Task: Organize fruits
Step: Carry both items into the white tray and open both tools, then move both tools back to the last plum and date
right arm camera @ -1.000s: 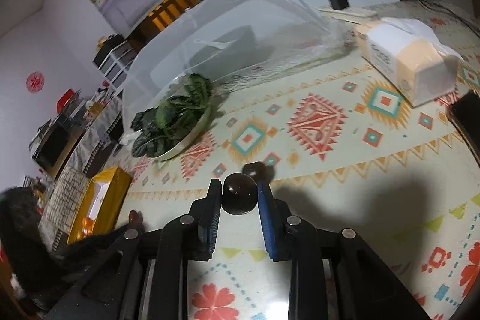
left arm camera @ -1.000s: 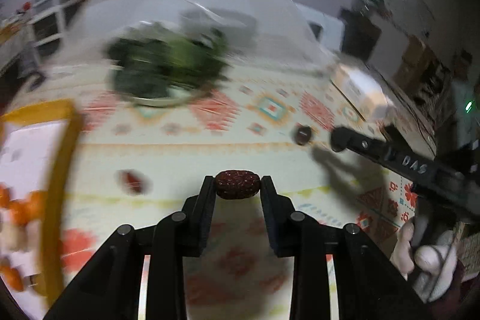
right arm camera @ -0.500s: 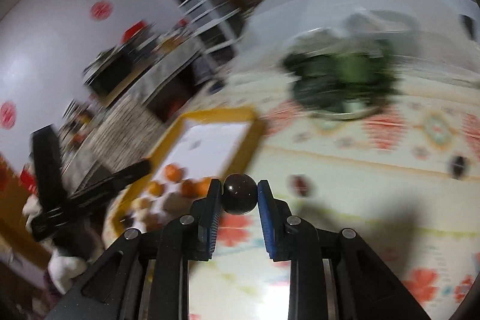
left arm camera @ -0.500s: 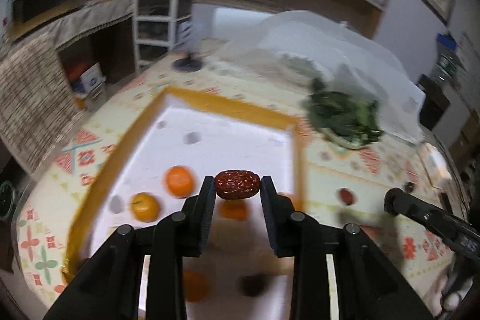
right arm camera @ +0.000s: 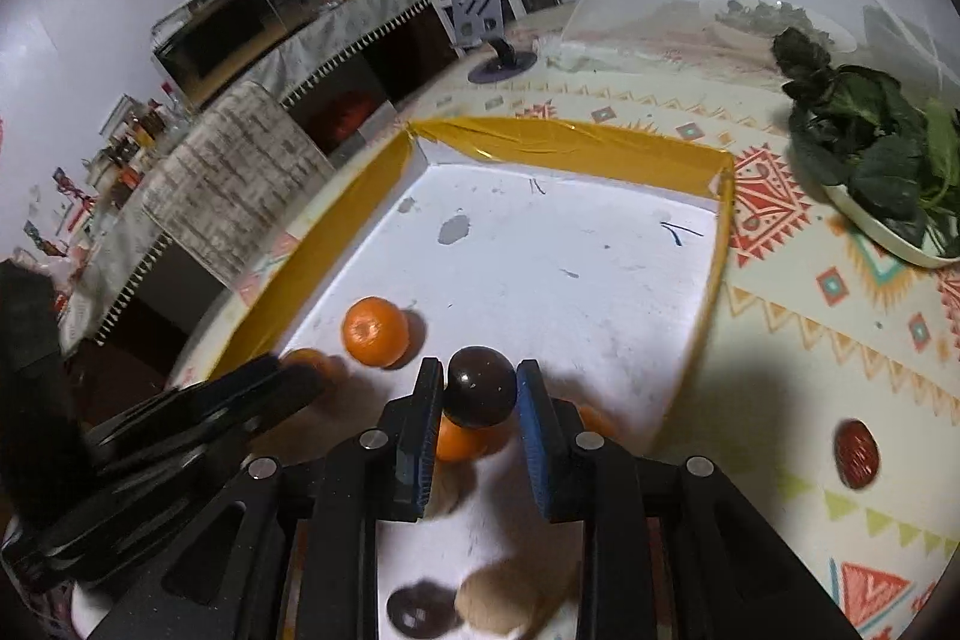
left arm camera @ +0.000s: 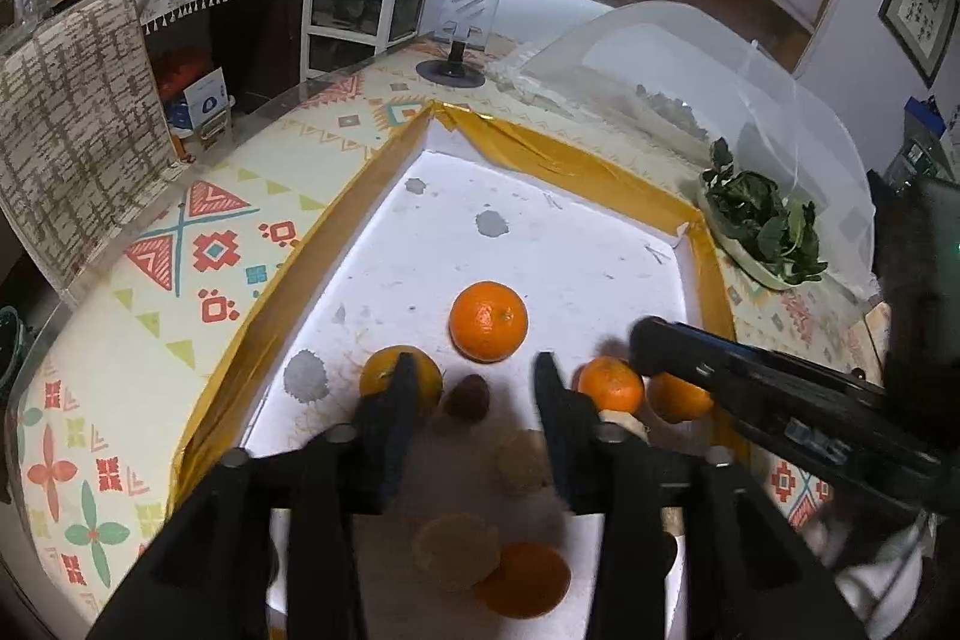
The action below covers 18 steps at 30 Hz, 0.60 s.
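Red date (left arm camera: 465, 398) newly among oranges (left arm camera: 488, 321)

Dim indoor light, fisheye-bent edges, perhaps slight motion blur.

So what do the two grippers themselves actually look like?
Both are matte black plastic, each with two flat parallel fingers on angular ribbed arms joined by round silver pivot pins. The right gripper has blue pads on its inner finger faces; the left gripper looks plain black. No cables or sleeves are visible.
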Each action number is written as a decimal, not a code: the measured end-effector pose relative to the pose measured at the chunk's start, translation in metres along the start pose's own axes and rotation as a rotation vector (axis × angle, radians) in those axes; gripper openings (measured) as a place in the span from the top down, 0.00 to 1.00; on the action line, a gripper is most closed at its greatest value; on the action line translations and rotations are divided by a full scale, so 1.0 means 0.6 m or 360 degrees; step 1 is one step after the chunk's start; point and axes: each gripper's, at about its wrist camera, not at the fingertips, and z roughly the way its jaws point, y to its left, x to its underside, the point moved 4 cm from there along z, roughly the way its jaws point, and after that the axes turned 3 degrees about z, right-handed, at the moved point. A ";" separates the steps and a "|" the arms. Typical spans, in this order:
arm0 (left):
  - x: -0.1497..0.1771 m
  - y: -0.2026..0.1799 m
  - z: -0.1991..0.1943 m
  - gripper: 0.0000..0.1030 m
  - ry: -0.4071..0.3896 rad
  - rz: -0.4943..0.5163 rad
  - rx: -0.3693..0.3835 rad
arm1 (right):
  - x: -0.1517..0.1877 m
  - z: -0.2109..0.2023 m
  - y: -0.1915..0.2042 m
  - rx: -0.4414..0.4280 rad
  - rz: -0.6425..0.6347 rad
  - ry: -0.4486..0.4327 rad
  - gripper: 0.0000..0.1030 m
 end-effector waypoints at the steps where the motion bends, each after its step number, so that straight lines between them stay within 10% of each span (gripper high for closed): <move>1: -0.002 0.001 -0.003 0.47 -0.0017 0.0001 -0.0001 | -0.002 0.002 -0.001 0.0006 0.0008 -0.0004 0.73; 18: 0.042 -0.080 -0.116 0.23 -0.0286 0.0178 -0.0269 | 0.022 -0.145 -0.027 0.0087 0.0011 -0.0274 0.49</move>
